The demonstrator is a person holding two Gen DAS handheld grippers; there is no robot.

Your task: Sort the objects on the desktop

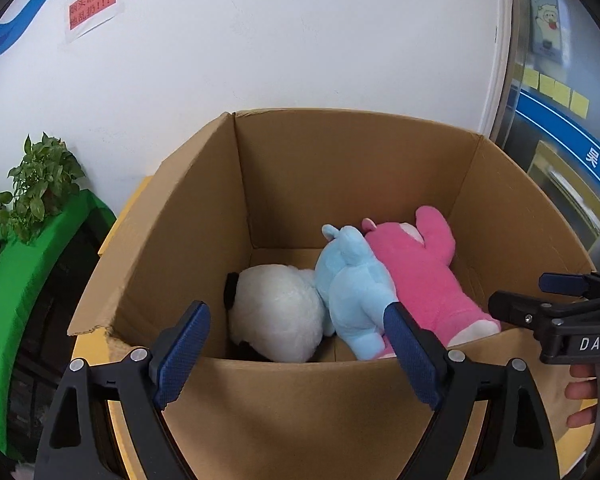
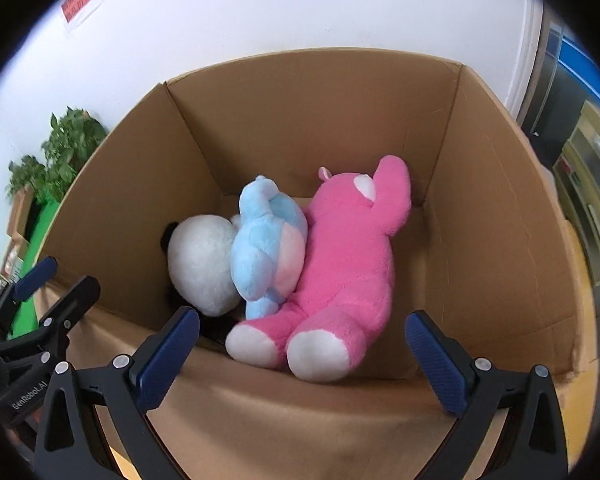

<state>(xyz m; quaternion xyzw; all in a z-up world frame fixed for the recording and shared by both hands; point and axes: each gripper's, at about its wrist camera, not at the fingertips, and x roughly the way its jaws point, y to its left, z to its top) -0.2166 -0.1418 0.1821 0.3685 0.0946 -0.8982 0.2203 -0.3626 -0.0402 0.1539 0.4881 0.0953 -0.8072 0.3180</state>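
A large open cardboard box holds three plush toys side by side: a white and black one on the left, a light blue one in the middle, and a pink bear on the right. My left gripper is open and empty, above the box's near wall. My right gripper is open and empty, above the near wall by the pink bear's white feet. Each gripper shows in the other's view: the right one and the left one.
A white wall with a red notice stands behind the box. Potted green plants and a green surface lie to the left. A glass door with yellow sticky notes is to the right.
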